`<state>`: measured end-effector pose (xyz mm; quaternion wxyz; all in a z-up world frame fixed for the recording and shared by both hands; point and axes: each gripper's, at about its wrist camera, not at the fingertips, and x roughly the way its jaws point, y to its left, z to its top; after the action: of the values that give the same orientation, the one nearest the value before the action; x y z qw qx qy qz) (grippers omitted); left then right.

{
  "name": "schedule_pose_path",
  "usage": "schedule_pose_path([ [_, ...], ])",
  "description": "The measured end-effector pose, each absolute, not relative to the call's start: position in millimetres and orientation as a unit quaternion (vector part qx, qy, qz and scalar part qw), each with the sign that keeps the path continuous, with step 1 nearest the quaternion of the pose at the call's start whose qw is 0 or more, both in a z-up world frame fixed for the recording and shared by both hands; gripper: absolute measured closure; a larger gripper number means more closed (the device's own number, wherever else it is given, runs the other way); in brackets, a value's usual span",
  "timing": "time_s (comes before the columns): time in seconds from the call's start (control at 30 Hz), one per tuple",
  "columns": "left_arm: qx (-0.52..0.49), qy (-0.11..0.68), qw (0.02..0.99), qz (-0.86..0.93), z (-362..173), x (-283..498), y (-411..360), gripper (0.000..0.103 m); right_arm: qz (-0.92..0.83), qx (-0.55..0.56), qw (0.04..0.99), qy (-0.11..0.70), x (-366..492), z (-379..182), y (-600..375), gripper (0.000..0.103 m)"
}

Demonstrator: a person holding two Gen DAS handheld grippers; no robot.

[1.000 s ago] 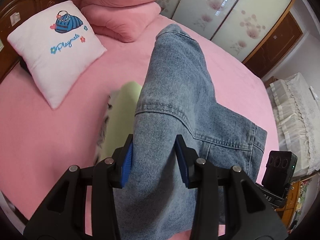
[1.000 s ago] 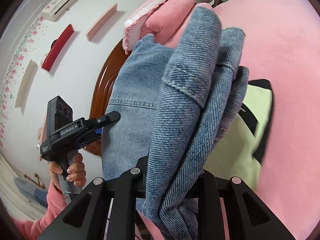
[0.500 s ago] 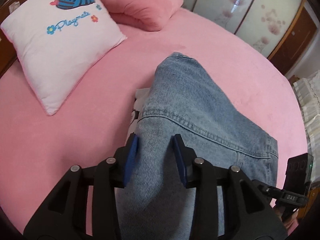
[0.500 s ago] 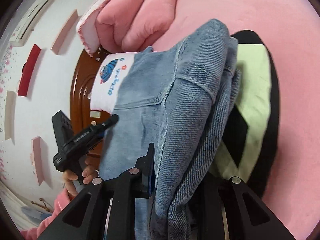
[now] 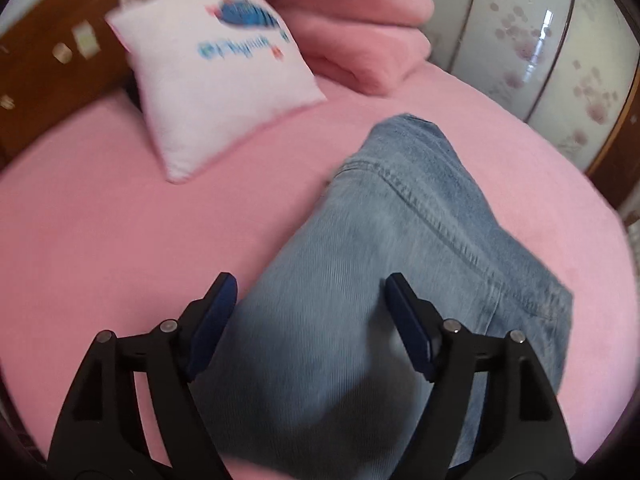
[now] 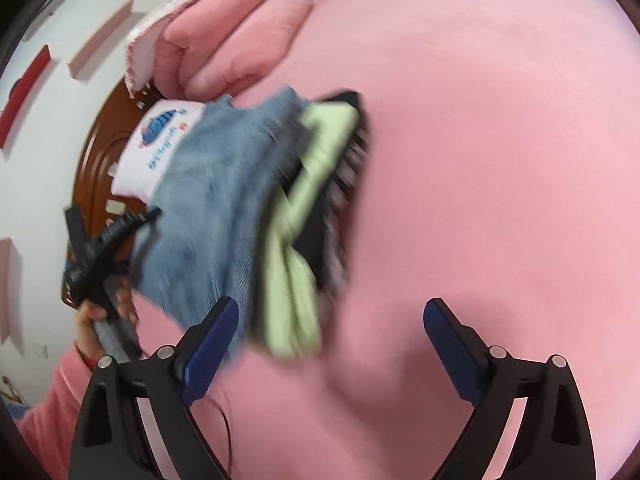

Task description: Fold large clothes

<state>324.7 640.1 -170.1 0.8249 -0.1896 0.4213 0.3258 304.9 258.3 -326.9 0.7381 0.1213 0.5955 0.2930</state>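
Folded blue jeans (image 5: 400,248) lie on the pink bed (image 5: 120,220). My left gripper (image 5: 311,284) hangs just over their near end, jaws opening, denim bulging between the blue pads (image 5: 216,312) without being pinched. In the right wrist view the jeans (image 6: 216,208) rest partly on a green and black garment (image 6: 316,200). My right gripper (image 6: 332,304) is to the right of that pile, jaws opening wide, with only bedsheet and a green corner between them. The left gripper (image 6: 108,240) also shows there, held by a hand (image 6: 96,320).
A white pillow with a blue print (image 5: 216,80) leans near the wooden headboard (image 5: 48,72). A folded pink blanket (image 5: 360,28) lies behind it. Flowered wardrobe doors (image 5: 540,40) stand beyond the bed's far edge. Bare pink sheet (image 6: 500,160) spreads to the right.
Both grippers have let go of the jeans and spread their jaws. Both hands sank toward the bed, and the jeans came down onto the green and black garment.
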Motion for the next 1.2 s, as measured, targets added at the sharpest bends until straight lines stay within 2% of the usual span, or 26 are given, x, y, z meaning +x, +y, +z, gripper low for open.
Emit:
schedule_pose_path([
  [0.23,-0.11,0.401,0.836,0.358,-150.6,285.2,545.8,0.029,0.171,0.096,0.757,0.623,190.5,-315.3,160.7,0.0],
  [0.37,-0.112,0.456,0.821,0.324,-161.7,261.6,469.0,0.029,0.122,0.043,0.76,0.637,116.8,-303.9,85.1,0.0],
  [0.47,-0.081,0.512,0.806,0.285,-169.6,241.5,391.9,0.029,0.093,0.05,0.751,0.652,72.9,-299.1,41.8,0.0],
  [0.63,-0.081,0.543,0.804,0.228,-151.7,181.3,268.4,0.029,0.069,0.048,0.738,0.67,12.8,-281.8,-28.8,0.0],
  [0.73,-0.074,0.57,0.797,0.185,-131.1,151.1,198.5,0.029,0.065,0.03,0.747,0.661,-10.5,-252.3,-71.4,0.0],
  [0.97,-0.093,0.56,0.821,0.049,-71.1,81.8,46.9,0.029,0.045,-0.007,0.786,0.617,-33.1,-183.8,-154.4,0.0],
  [1.2,-0.089,0.549,0.831,0.002,-16.1,62.5,-17.4,0.029,0.06,-0.015,0.788,0.612,-47.2,-151.5,-189.2,0.0],
])
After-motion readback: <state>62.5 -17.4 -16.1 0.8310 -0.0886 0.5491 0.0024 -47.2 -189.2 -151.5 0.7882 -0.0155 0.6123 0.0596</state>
